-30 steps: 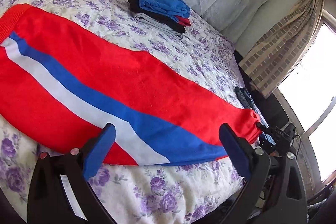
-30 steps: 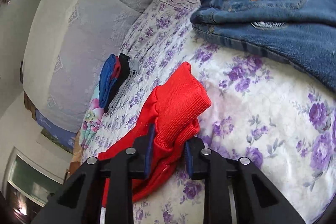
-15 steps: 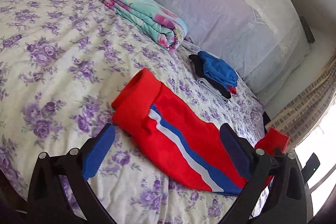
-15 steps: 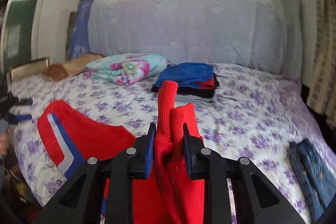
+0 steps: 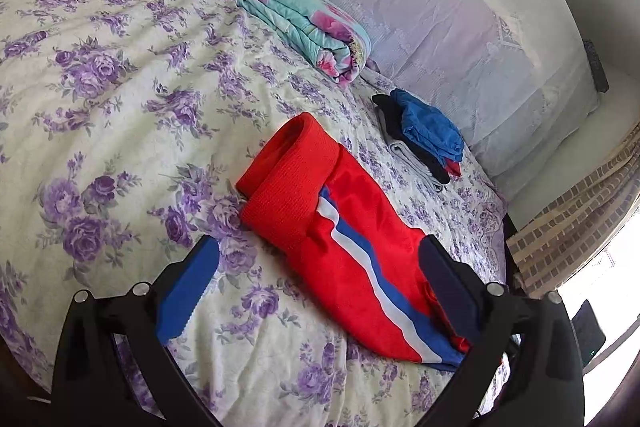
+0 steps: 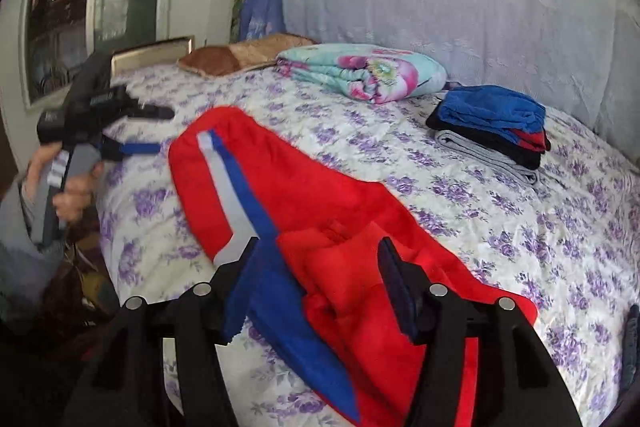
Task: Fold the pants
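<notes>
Red pants with a blue and white side stripe lie on the floral bed sheet, the ribbed waistband toward the pillows. In the right wrist view the pants are doubled over, with the ribbed cuffs resting on top near my right gripper. Its jaws are opening; red fabric lies between them but the pads stand off it. My left gripper is open just above the pants' near end, holding nothing. It shows again, in a person's hand, at the bed's left edge.
A stack of folded clothes with a blue piece on top sits near the covered headboard. Beside it lie a rolled floral blanket and a brown pillow. Jeans lie at the bed's right edge. A window and curtain are to the right.
My right gripper carried the red cuffs over toward the waistband, rolled upright, and opened, so the cuffs now rest on the pants. My left gripper swung toward the waistband end, still open.
</notes>
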`<state>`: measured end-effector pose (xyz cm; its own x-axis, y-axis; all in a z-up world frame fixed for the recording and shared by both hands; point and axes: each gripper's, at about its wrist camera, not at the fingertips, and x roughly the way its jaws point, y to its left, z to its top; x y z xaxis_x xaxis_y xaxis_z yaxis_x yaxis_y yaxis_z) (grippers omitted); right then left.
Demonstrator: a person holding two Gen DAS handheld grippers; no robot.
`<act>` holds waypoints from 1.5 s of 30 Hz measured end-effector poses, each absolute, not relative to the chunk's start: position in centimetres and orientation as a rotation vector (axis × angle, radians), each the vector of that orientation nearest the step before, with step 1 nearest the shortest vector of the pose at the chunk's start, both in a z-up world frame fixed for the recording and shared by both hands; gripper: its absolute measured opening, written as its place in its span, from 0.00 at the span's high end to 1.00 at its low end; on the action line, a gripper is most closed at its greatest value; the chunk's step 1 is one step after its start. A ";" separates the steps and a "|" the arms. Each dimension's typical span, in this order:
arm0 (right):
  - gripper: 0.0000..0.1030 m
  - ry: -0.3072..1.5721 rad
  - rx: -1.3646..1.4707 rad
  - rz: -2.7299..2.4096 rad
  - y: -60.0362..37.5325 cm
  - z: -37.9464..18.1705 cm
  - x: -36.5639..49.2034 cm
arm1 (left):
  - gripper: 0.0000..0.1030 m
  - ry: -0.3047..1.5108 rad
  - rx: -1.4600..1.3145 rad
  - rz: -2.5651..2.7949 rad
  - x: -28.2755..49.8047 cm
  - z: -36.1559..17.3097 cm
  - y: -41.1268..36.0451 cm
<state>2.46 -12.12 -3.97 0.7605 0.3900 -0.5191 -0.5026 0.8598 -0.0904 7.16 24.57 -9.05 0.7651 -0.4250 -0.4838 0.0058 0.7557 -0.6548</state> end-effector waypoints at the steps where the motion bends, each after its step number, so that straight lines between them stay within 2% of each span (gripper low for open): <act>1: 0.44 0.509 -0.180 0.445 -13.1 -3.4 3.2 | 0.05 0.667 -0.679 -0.255 7.1 -9.0 24.5; 3: 0.46 0.519 -0.118 0.345 -14.4 -3.3 5.1 | 0.05 0.667 -0.679 -0.264 7.1 -8.9 24.4; 5: 0.53 0.588 -0.084 0.303 -14.7 -4.6 7.3 | 0.05 0.668 -0.681 -0.265 7.1 -8.8 24.4; 8: 0.51 0.760 -0.190 0.342 -11.9 -10.2 9.0 | 0.05 0.680 -0.678 -0.261 7.2 -8.9 24.4; 12: 0.49 0.746 -0.146 0.351 -12.2 -10.2 8.9 | 0.05 0.715 -0.679 -0.242 7.7 -9.5 24.4; 15: 0.43 0.747 -0.064 0.375 -13.4 -10.4 9.0 | 0.05 0.732 -0.655 -0.222 8.3 -10.0 24.0; 17: 0.33 0.748 -0.036 0.399 -13.7 -10.5 8.9 | 0.05 0.740 -0.622 -0.204 8.9 -10.3 23.6; 20: 0.25 0.752 -0.012 0.430 -13.8 -10.6 9.1 | 0.05 0.748 -0.592 -0.168 10.2 -10.2 23.0; 30: 0.12 0.756 0.020 0.482 -13.8 -10.6 9.0 | 0.07 0.704 -0.767 -0.300 12.0 -10.5 23.9; 31: 0.12 0.754 0.026 0.485 -13.9 -10.5 8.9 | 0.12 0.693 -0.780 -0.303 12.2 -10.7 24.1; 33: 0.12 0.743 0.051 0.493 -14.3 -10.4 8.8 | 0.29 0.683 -0.790 -0.284 12.6 -11.2 24.4; 35: 0.13 0.691 0.110 0.490 -15.3 -9.9 8.0 | 0.52 0.684 -0.824 -0.277 12.8 -11.8 25.0; 38: 0.13 0.577 0.185 0.493 -17.2 -8.4 5.8 | 0.59 0.687 -0.871 -0.292 12.9 -12.1 25.8; 41: 0.13 0.535 0.144 0.452 -18.0 -7.1 4.3 | 0.63 0.696 -0.853 -0.277 12.9 -11.7 25.6; 43: 0.12 0.597 0.045 0.378 -17.6 -7.5 4.5 | 0.66 0.682 -0.840 -0.269 12.5 -11.0 25.5; 45: 0.08 0.739 -0.060 0.342 -16.8 -9.8 5.7 | 0.69 0.655 -0.834 -0.262 11.7 -10.0 25.2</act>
